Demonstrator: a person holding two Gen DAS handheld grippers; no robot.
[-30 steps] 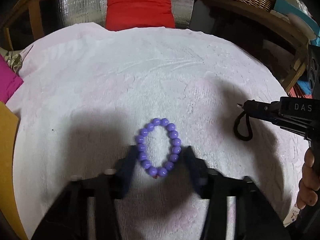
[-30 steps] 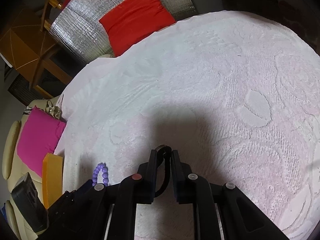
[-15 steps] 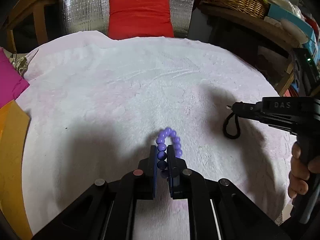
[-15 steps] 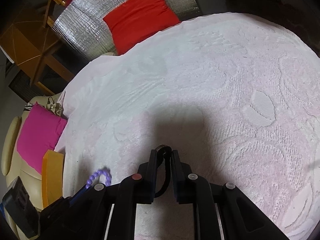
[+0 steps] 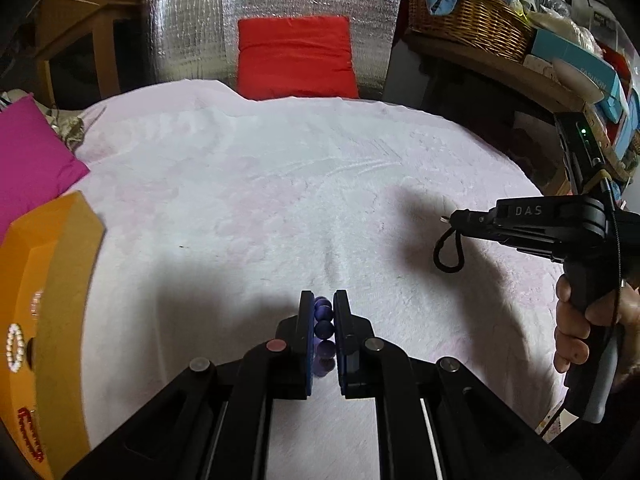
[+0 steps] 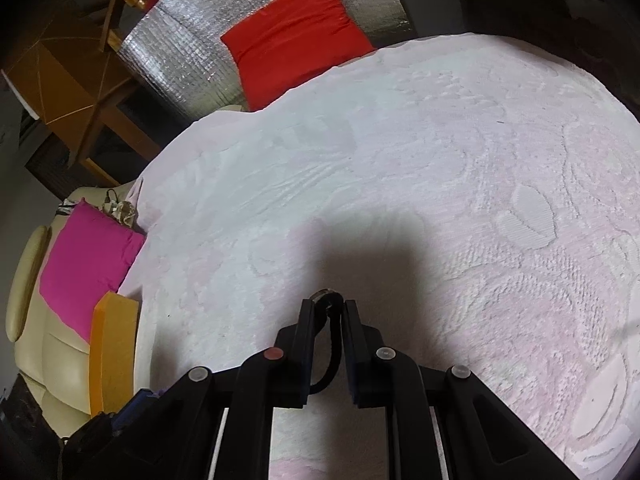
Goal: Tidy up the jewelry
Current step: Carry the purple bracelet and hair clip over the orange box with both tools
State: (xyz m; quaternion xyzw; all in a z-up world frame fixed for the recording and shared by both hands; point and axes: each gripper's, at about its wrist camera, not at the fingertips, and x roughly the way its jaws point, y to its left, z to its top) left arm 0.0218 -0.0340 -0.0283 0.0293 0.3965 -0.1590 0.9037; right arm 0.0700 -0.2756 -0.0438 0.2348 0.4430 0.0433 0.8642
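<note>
At the far left, an orange jewelry box (image 5: 44, 280) sits on the edge of the pink-white surface (image 5: 280, 184), with a pearl ring of beads (image 5: 15, 347) and a red piece (image 5: 30, 436) already lying on it, so it is probably where the rest belongs.

In the near middle, the left hand-held gripper (image 5: 324, 308) is closed narrowly on the purple bead bracelet (image 5: 323, 328). The beads stack in a line between its two fingers, clear of the cloth as far as I can judge, pinched that way for carrying toward the box.

To the right, the right hand-held gripper (image 5: 456, 216) is clamped on a black cord loop (image 5: 448, 252), which hangs below its tip above the surface (its own camera shows the cord (image 6: 332, 344) running back between the narrow fingers). It is held well apart from the bracelet, likely awaiting its turn.
</note>
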